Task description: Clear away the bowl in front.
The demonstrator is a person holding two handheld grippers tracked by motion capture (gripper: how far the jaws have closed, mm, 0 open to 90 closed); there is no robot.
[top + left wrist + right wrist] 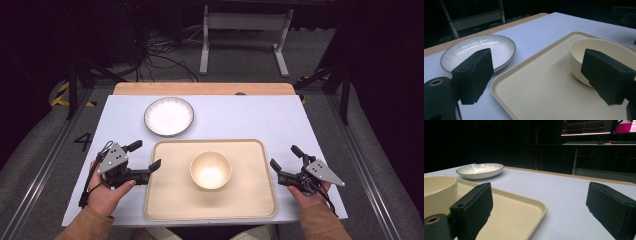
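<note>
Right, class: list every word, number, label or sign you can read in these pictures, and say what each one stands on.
"4": a dark numeral on the grey floor left of the table.
Monitor screens behind the table in the right gripper view: lines and a pink panel, too small to read.
Yellow-and-black hazard stripes on the floor: a marking, no words.
Plate, bowl, tray: no text to be seen.

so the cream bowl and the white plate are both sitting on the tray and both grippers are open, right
Not quite: only the cream bowl sits on the tray. The white plate lies on the table beyond the tray, as the high view shows. Both grippers are open.
</note>
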